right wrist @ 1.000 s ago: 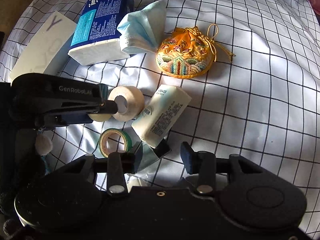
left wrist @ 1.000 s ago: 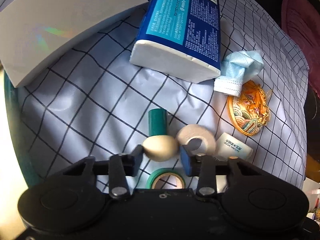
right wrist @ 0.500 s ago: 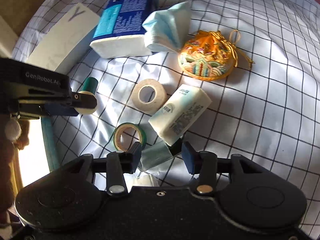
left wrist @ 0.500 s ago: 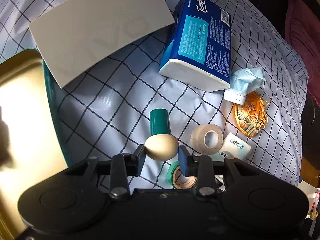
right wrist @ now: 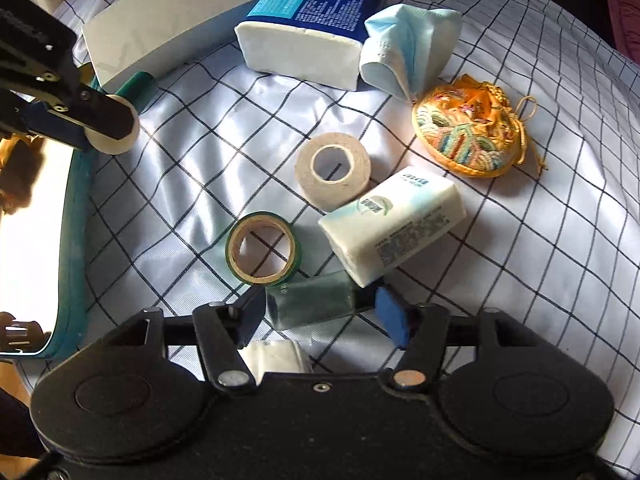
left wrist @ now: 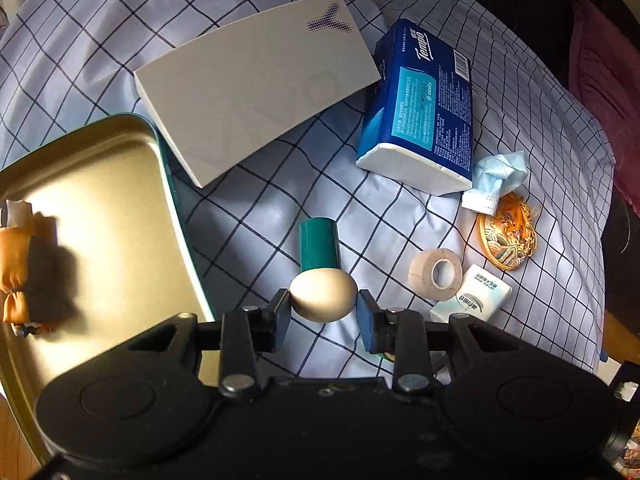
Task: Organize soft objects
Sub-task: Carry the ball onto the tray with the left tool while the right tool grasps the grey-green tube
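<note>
My left tool [left wrist: 323, 307] gripped the egg-shaped sponge [left wrist: 323, 295], long axis crosswise between fingers; left of it, gold tray [left wrist: 112, 200] held an orange pouch [left wrist: 18, 264]; right tool [right wrist: 320, 314] was wide.

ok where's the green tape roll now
In the right wrist view, the green tape lies on the checked cloth just ahead of the right tool, left of the small tissue pack.

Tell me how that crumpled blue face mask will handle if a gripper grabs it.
The face mask looks thin and crumpled, so it will probably flop and weigh little. It rests against the tissue pack, so a pinch should lift it without rolling.
</note>
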Action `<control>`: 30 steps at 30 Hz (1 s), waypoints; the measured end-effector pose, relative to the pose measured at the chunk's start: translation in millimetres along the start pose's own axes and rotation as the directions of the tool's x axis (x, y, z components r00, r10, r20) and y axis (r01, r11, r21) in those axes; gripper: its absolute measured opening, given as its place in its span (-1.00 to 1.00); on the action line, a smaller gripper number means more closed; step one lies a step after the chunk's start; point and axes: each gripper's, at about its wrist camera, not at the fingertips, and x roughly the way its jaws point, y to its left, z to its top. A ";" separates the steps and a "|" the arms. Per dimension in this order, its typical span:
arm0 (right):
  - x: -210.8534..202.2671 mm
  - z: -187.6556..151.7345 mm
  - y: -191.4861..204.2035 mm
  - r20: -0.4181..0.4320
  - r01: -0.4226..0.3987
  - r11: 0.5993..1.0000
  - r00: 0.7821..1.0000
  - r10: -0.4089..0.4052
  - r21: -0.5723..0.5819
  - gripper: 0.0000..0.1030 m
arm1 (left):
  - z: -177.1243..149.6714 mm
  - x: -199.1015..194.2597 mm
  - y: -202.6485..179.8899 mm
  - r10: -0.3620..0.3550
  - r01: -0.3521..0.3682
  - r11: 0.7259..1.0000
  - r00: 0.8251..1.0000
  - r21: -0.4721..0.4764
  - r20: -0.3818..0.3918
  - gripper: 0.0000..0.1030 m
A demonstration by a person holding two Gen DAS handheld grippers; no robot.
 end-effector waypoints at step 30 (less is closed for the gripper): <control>-4.1 6.1 -16.4 -0.077 -0.035 0.982 0.996 0.050 0.183 0.28 | -6.4 -54.6 85.7 0.066 -0.063 0.994 0.997 -0.086 0.030 -0.37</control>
